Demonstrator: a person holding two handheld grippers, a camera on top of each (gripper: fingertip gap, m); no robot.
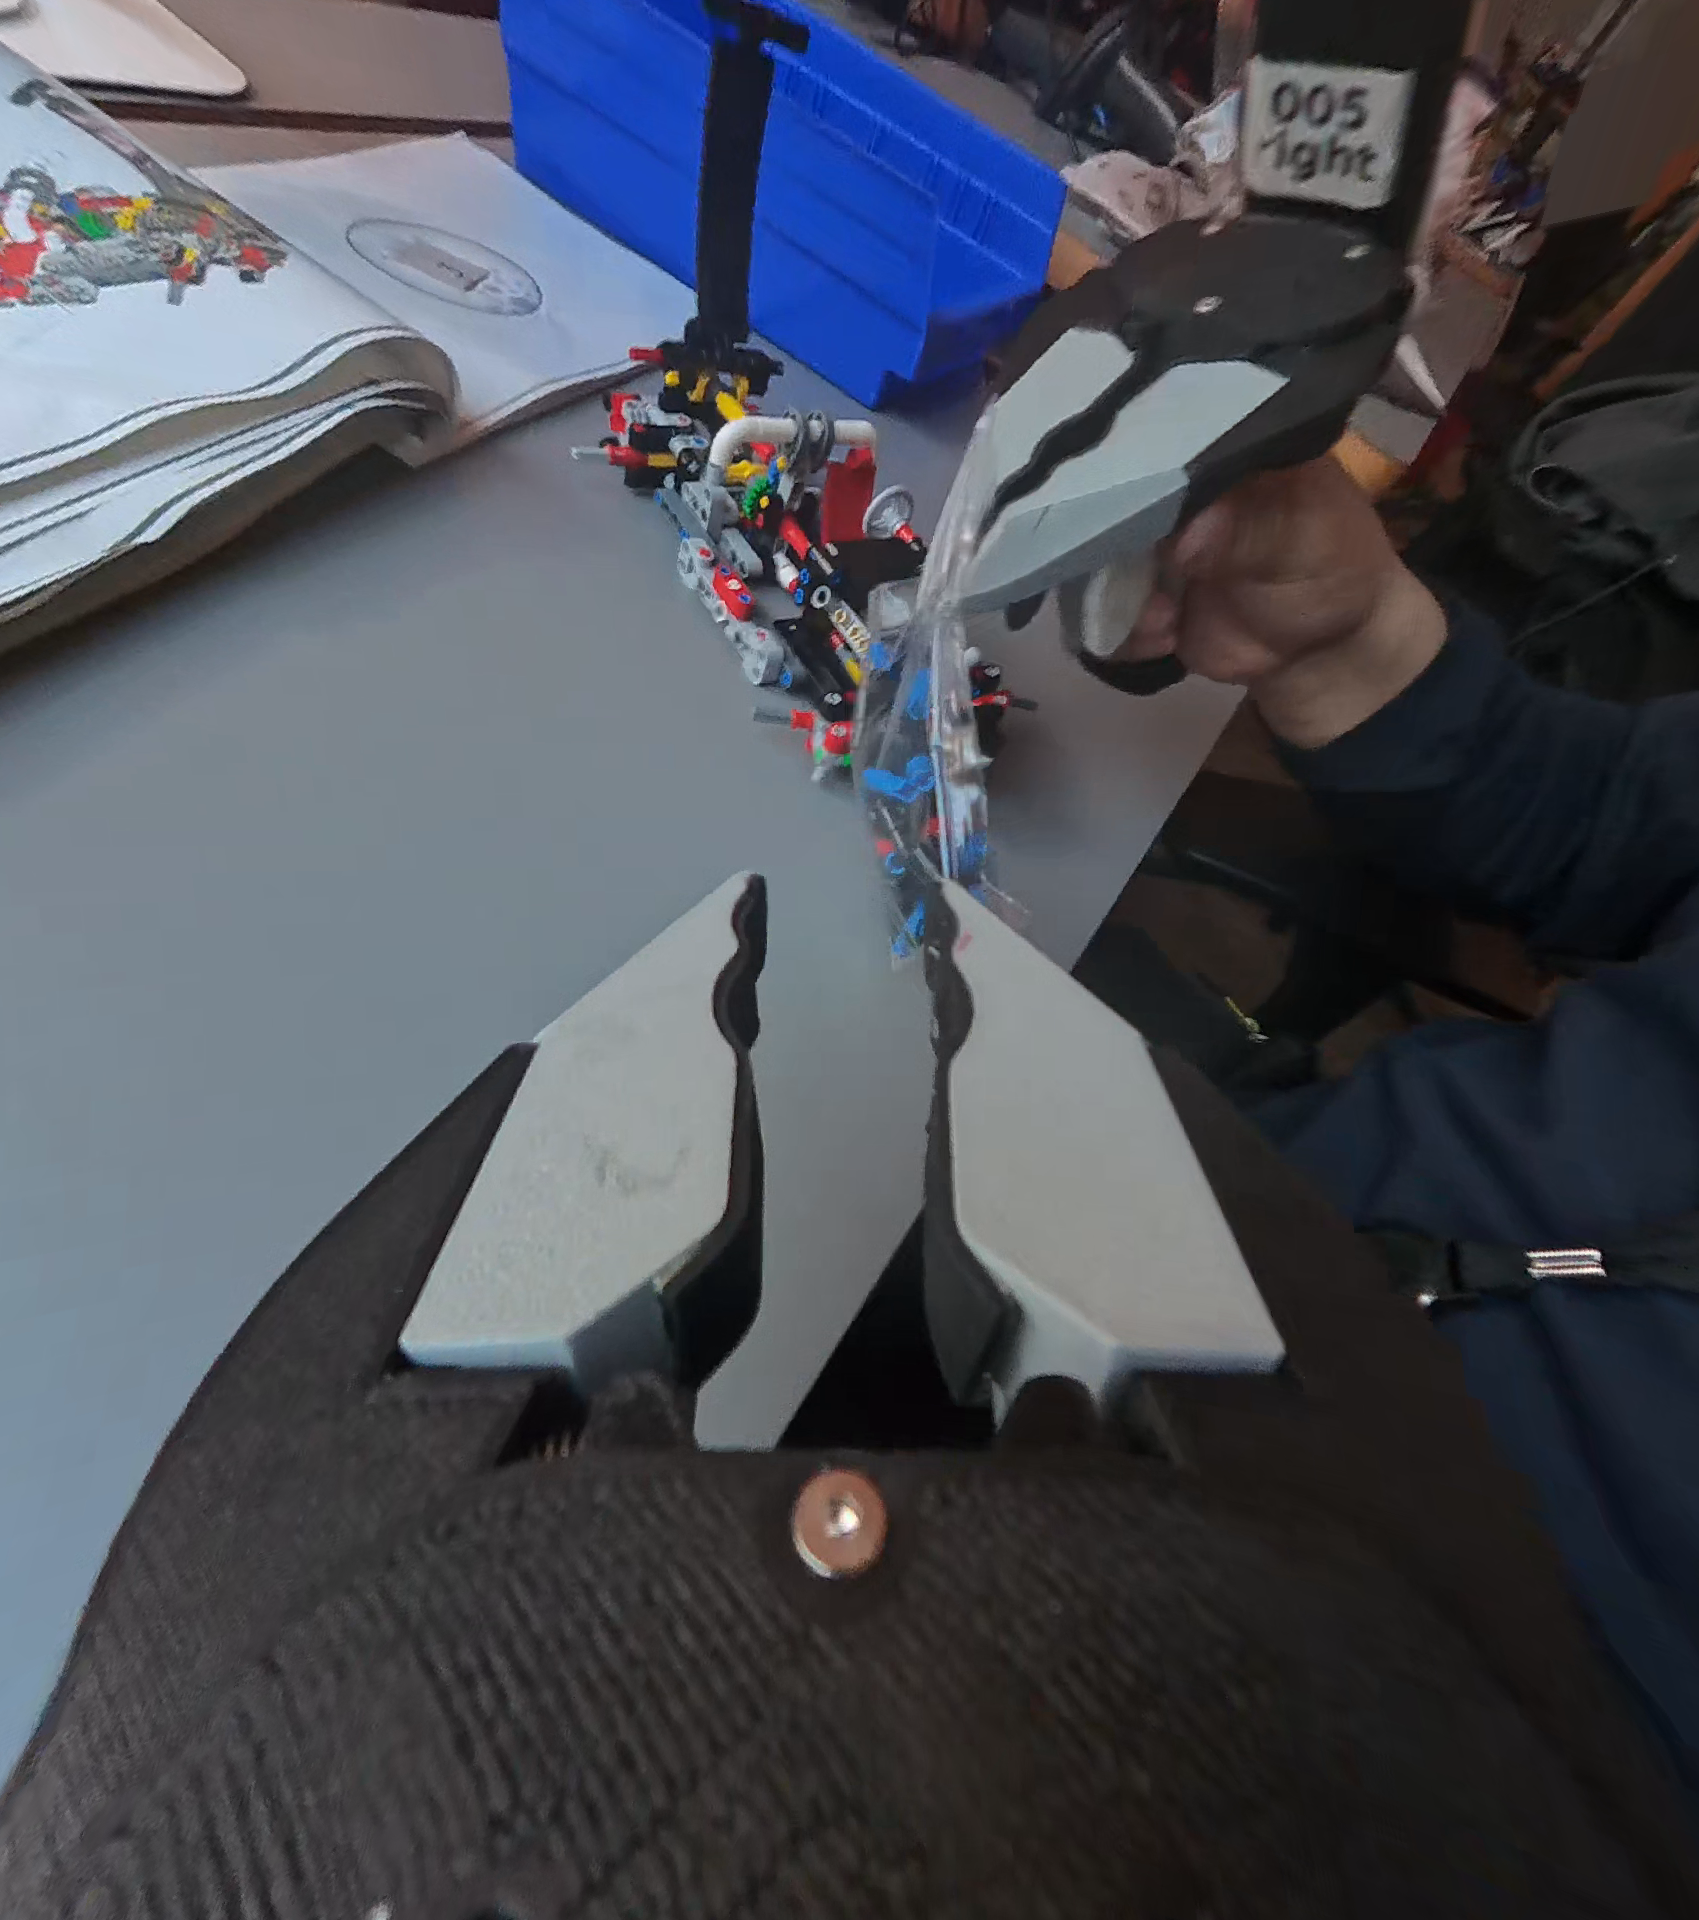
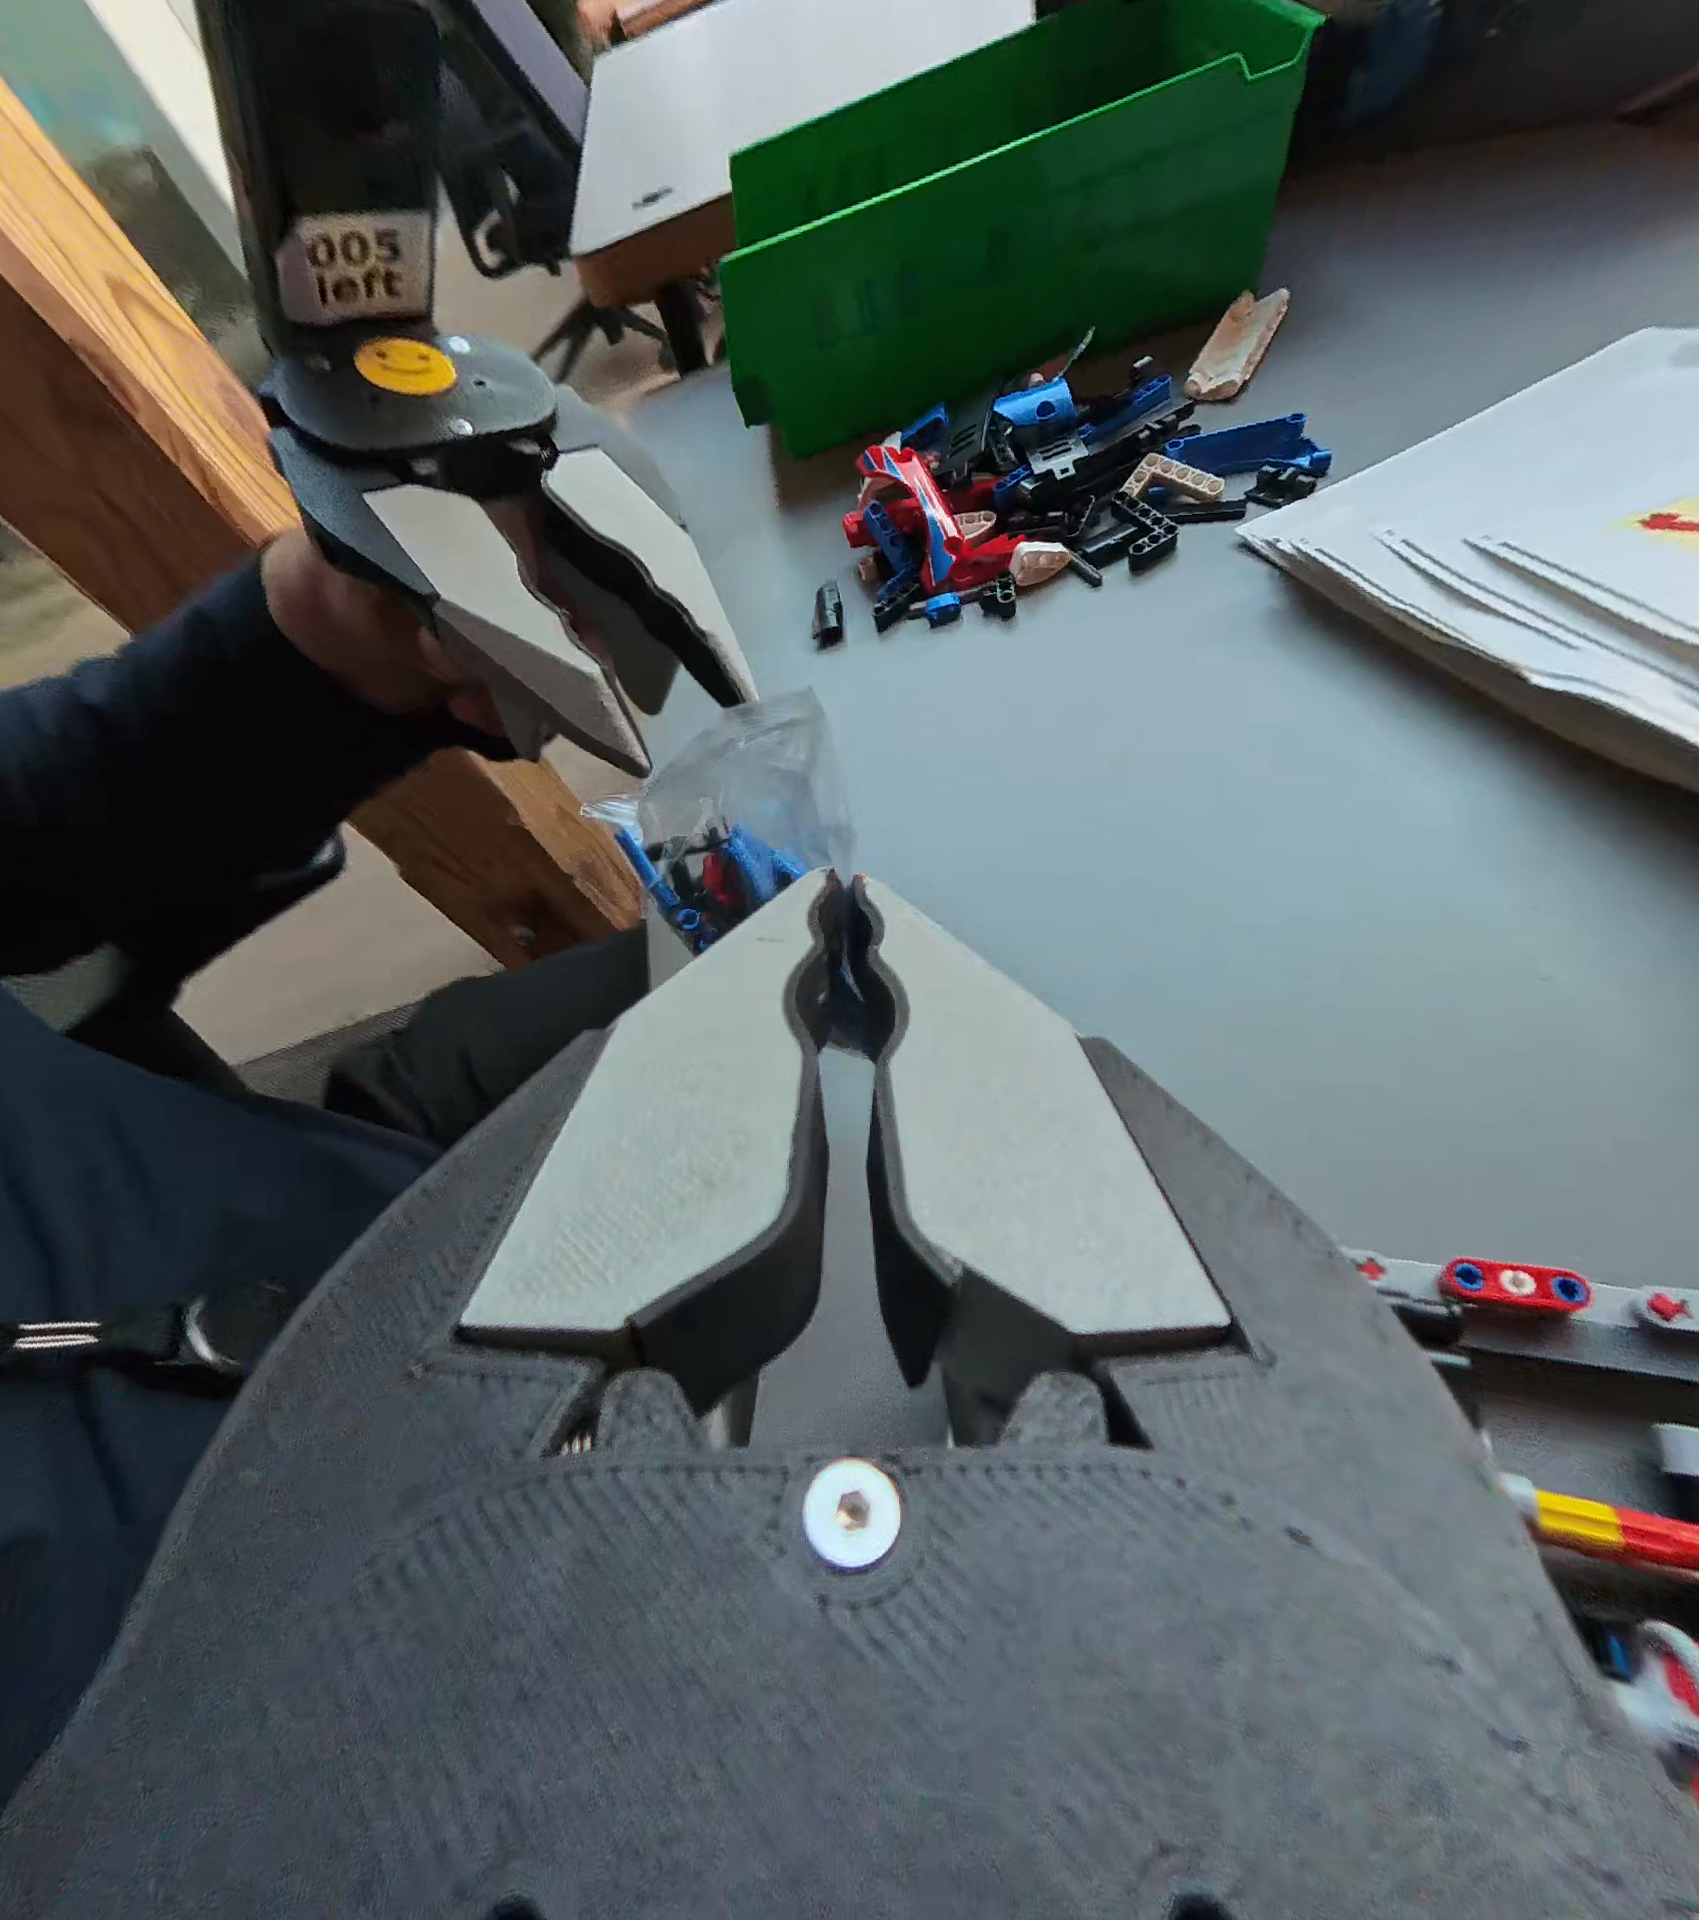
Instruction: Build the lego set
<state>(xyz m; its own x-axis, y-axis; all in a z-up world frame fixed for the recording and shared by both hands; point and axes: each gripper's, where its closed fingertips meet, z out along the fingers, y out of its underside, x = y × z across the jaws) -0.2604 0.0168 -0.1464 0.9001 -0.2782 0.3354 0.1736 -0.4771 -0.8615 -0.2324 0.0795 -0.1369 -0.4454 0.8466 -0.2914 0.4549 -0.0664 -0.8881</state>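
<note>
The right gripper (image 2: 846, 883) has its jaws pressed together on an edge of a clear plastic bag (image 2: 741, 790), which hangs in the middle of the frame above the grey table (image 2: 1240, 831). The bag holds small blue, red and black building pins. The left gripper (image 1: 845, 904) has its jaws spread; the bag lies just beside its right fingertip, not pinched. In the left wrist view, a hand (image 1: 1271, 592) in a dark sleeve grips the right gripper's handle at the right. Behind the bag lies a half-built brick model (image 1: 772, 520); a blue bin (image 1: 803, 197) stands at the top, an open instruction book (image 1: 149, 343) in the upper left. In the right wrist view, a green bin (image 2: 990, 208) stands at the top, loose bricks (image 2: 1053, 499) before it.
</note>
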